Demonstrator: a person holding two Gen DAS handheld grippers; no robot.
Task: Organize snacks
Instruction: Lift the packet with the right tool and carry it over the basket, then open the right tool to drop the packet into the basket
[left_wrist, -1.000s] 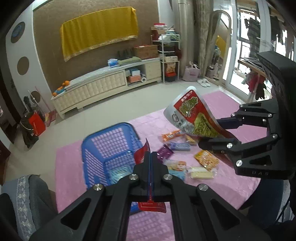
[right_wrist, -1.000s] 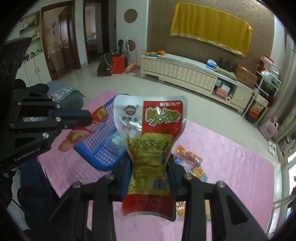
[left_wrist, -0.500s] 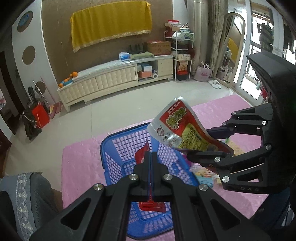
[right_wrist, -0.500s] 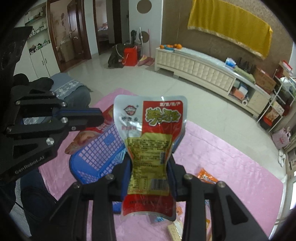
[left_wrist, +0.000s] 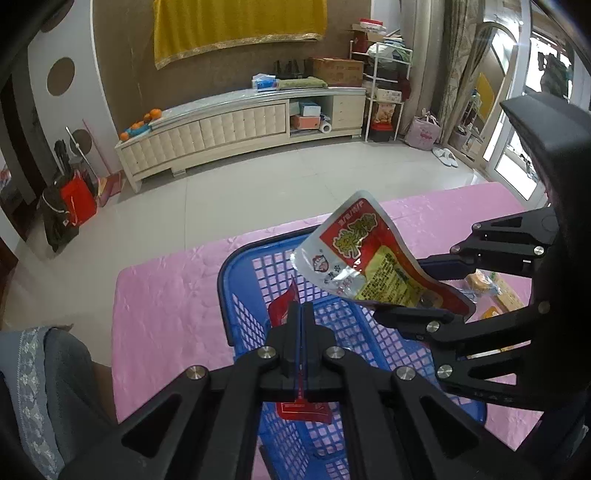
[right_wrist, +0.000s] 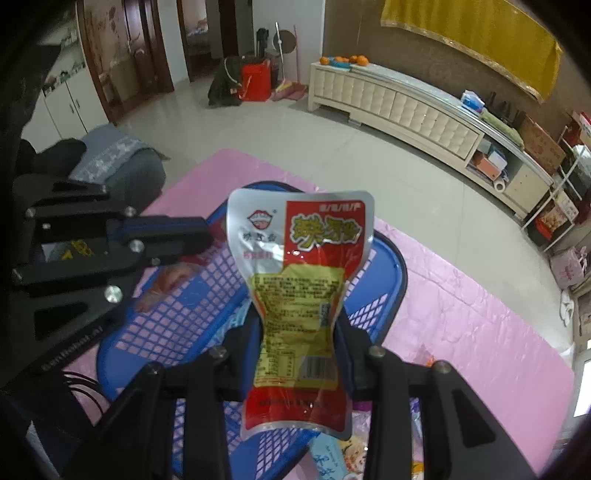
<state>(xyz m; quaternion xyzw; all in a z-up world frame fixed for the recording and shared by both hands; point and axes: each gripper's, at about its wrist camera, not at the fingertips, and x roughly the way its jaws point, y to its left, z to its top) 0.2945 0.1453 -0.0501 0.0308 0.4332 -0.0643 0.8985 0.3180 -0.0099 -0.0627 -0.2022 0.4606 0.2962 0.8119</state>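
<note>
Place: a home living room.
Floor: pale glossy tiles across the middle of the frame.
Far wall: a long cream cabinet with padded fronts, oranges on its top; a yellow cloth hangs above it, top centre.
Upper right: a wire shelf rack stacked with boxes and bags, slippers by a glass door.
Upper left, right wrist view: wooden doors open to other rooms.
Near: a pink quilted cloth, possibly over a bed or low counter; unclear.
</note>
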